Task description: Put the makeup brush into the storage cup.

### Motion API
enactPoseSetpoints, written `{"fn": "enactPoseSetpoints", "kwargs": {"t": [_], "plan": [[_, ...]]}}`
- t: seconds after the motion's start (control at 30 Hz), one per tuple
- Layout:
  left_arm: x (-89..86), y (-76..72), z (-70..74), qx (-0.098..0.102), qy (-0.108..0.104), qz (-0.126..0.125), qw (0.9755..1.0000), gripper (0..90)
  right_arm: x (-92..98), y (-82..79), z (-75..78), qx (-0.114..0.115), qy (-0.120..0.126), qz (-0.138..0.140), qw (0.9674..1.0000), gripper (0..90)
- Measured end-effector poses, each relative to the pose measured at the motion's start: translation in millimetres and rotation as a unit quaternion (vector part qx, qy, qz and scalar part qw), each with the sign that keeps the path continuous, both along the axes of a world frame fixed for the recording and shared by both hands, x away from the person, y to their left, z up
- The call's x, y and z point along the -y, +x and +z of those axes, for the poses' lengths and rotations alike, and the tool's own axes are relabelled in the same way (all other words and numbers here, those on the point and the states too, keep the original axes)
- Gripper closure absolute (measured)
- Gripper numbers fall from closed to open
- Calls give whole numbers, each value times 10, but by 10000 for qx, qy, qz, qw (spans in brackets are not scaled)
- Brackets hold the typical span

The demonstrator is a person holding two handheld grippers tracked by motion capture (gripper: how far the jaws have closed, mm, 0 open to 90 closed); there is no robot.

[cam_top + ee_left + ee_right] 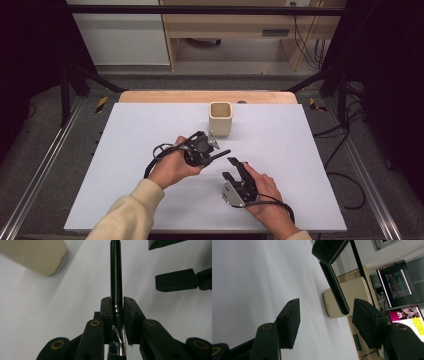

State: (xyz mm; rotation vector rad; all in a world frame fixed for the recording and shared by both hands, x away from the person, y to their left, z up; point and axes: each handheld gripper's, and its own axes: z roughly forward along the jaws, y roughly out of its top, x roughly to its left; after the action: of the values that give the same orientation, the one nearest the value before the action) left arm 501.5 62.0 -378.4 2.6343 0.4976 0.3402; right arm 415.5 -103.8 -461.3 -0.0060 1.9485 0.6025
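My left gripper (209, 150) is shut on a slim black pen (220, 154), which sticks out to the right toward my right gripper (229, 168). In the left gripper view the pen (116, 272) runs straight up from between the pressed pads (107, 312). In the right gripper view my right gripper (325, 315) stands open, and the pen's tip (342, 302) hangs between its jaws, nearer the right one, with a gap on each side. A cream square cup (220, 119) stands upright just behind the left gripper.
The white table top (125, 165) has free room on the left and right. The wooden back edge (150, 96) lies behind the cup. Two lit screens (399, 282) show far off in the right gripper view. Cables lie on the floor at right.
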Motion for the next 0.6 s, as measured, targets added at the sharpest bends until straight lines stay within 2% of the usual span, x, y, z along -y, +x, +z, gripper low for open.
{"fn": "enactPoseSetpoints", "kwargs": {"t": [0.13, 0.17, 0.2, 0.27, 0.37, 0.4, 0.6], "plan": [[5, 6, 15, -20, -31, -23, 10000, 780, -3, 29, 10, 121, -91, 47, 9999, 393], [8, 7, 9, -38, 3, -47, 10000, 779, -18, 27, 7, 103, -35, -20, 9999, 394], [9, 5, 5, -50, 18, -54, 10000, 780, -19, 33, 14, 155, -95, -10, 9998, 395], [10, 3, 3, -55, 34, -66, 10000, 780, -29, 32, 8, 119, -33, -43, 9999, 395], [13, -10, 1, -68, 54, -121, 9999, 779, -49, 54, -2, 212, -138, 35, 9997, 397], [12, -12, 3, -69, 48, -120, 9999, 780, -59, 57, -7, 164, -130, 45, 9998, 401], [6, -18, 7, -92, 88, -155, 9998, 779, -98, 56, -20, 243, -215, 70, 9994, 421]]}}
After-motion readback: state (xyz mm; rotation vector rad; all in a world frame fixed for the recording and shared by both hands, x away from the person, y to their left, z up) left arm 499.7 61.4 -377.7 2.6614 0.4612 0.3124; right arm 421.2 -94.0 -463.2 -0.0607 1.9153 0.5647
